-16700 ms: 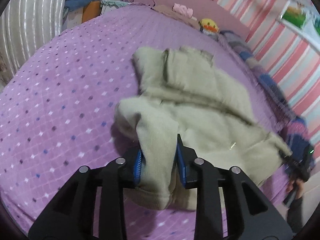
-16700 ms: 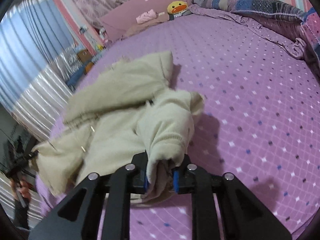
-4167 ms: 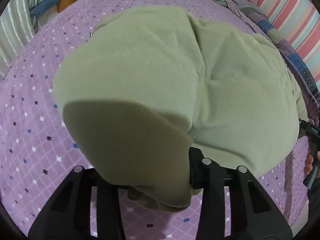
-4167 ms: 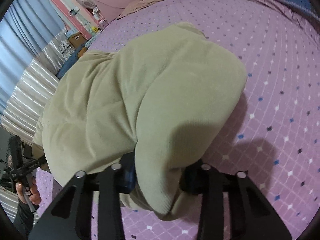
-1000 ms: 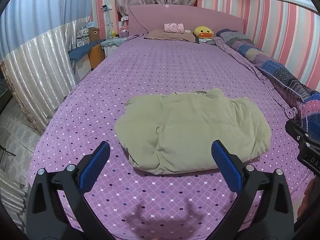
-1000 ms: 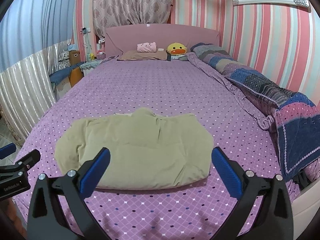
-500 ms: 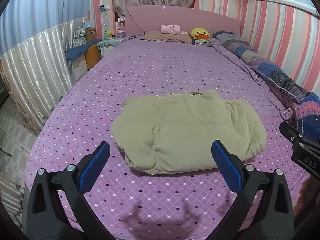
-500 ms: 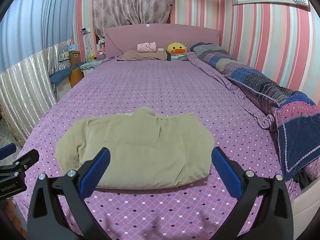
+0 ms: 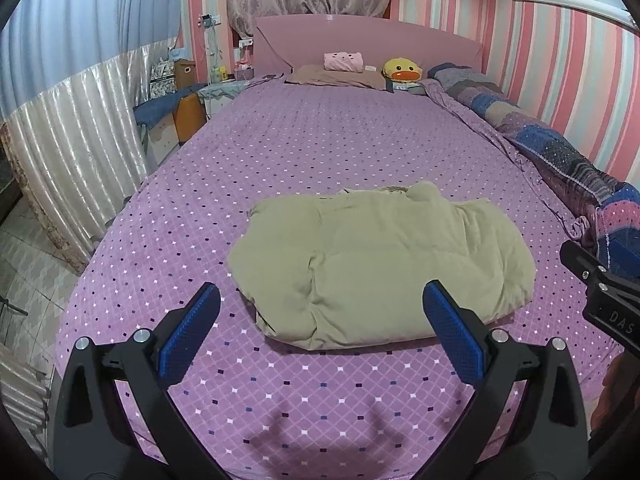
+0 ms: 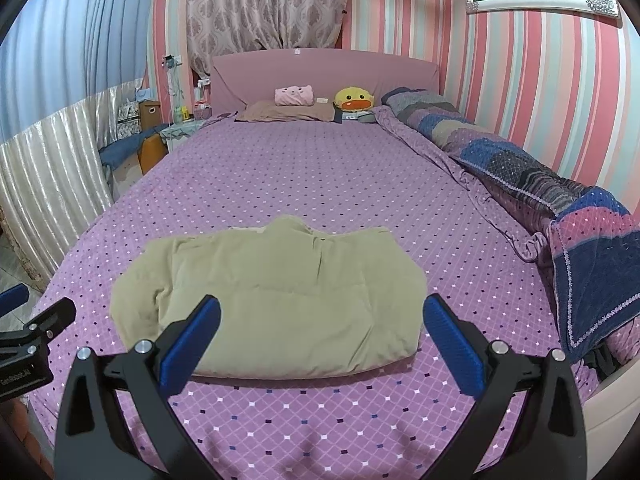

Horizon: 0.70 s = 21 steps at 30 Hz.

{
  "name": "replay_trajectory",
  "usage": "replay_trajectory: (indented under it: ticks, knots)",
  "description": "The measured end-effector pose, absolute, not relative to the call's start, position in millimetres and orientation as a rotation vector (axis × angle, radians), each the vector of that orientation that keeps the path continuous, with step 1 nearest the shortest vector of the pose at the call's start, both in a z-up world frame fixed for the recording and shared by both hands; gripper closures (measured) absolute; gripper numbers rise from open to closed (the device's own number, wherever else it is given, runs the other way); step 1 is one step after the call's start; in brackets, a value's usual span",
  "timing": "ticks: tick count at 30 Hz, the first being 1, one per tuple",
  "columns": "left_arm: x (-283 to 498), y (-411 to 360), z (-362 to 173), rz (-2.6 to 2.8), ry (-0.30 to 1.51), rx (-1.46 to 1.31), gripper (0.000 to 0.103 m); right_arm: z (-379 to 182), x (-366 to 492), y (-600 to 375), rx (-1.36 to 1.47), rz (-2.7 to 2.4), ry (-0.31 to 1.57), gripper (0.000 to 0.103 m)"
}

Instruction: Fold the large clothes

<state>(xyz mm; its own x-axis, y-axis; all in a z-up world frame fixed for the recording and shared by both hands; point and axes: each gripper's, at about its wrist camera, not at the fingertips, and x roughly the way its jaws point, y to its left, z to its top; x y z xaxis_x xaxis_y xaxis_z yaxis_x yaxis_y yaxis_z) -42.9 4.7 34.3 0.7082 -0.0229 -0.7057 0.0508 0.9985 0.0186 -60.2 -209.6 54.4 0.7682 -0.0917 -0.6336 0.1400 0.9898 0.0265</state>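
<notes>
The folded garment (image 9: 384,264) looked soft, matt, fleecy cloth; the bedspread (image 9: 320,148) was matt printed fabric; curtains (image 9: 68,148) at nine o'clock shone satiny.

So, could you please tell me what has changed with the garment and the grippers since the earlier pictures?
Both grippers let go: the left gripper and right gripper, earlier clamped on the beige garment, now hang open and drawn back above the purple bedspread. The garment, spread and bunched before, lies folded into a compact rectangle. The duck plush and patchwork quilt stayed put.
</notes>
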Motion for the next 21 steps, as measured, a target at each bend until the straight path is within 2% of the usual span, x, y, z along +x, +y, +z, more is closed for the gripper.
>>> replay_trajectory:
  ticks: [21]
  knots:
    - [-42.7,-3.7,27.1,-0.023,0.795,0.069,0.003,51.6,-56.1,-212.2,0.063,-0.135,0.687,0.002]
